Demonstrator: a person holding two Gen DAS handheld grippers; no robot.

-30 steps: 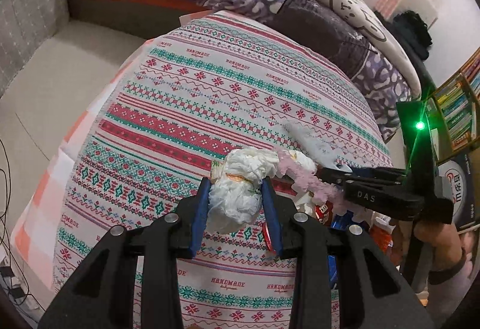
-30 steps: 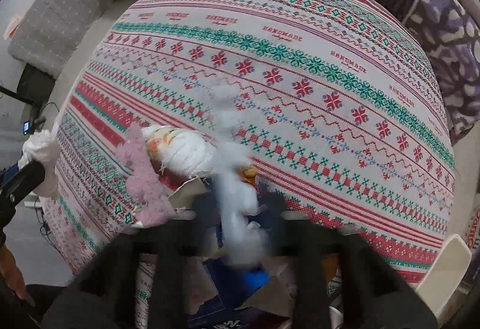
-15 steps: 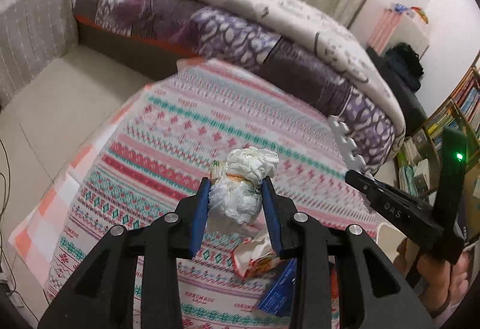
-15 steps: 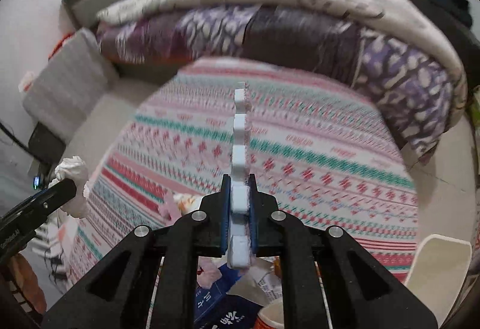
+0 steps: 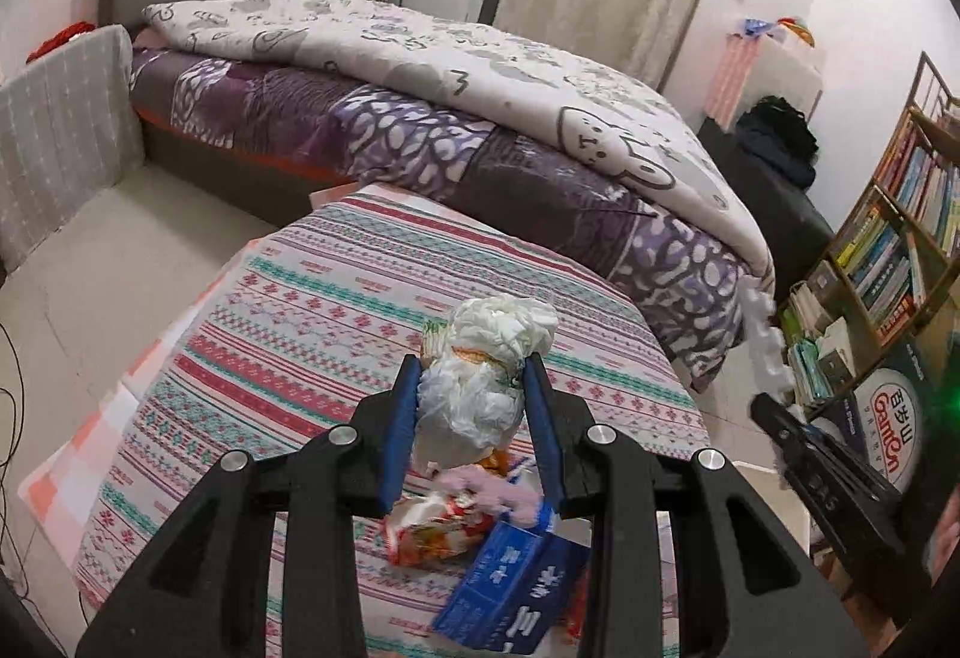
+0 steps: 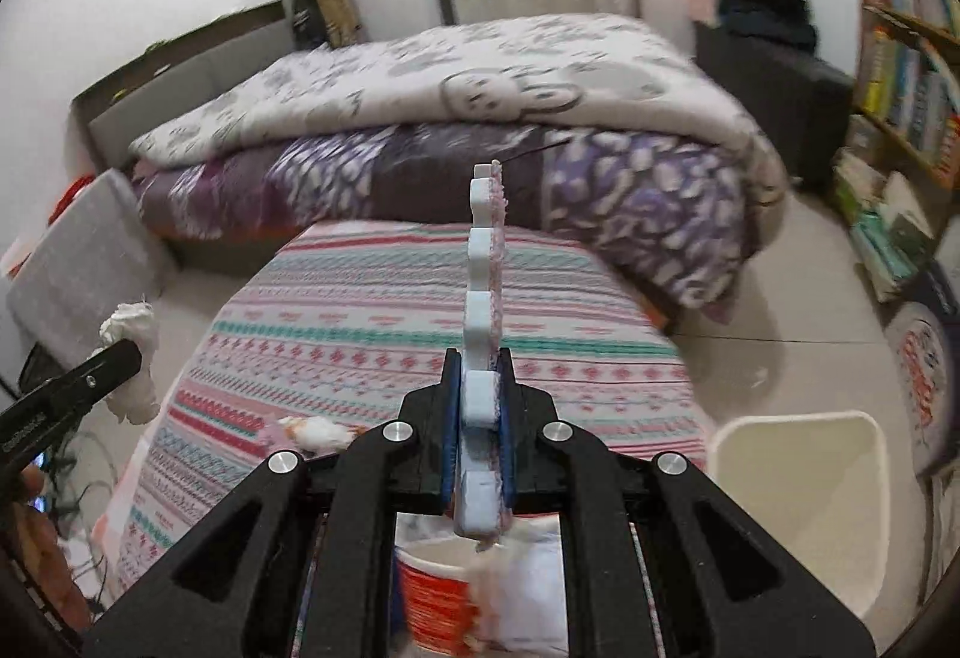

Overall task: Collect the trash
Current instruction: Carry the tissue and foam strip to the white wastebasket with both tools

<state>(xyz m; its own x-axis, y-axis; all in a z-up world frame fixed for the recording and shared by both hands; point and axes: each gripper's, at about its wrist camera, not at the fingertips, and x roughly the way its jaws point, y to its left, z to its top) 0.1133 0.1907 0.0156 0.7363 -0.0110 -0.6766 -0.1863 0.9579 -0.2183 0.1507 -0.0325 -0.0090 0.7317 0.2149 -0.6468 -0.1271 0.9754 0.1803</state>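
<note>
The left tongs [image 5: 471, 406] are clamped on a crumpled white bag [image 5: 486, 376], held above the patterned tabletop [image 5: 312, 310]. The right tongs [image 6: 478, 412] are pinched tight on a notched foam strip [image 6: 480, 298], upright over it. A white bin [image 6: 798, 484] stands on the floor beside the tabletop.

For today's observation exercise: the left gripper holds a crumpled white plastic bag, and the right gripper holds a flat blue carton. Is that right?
Not quite. The left gripper does hold the crumpled white plastic bag, but the right gripper is shut on a jagged-edged foam strip, pale blue with a pink back, as the right wrist view shows.
</note>
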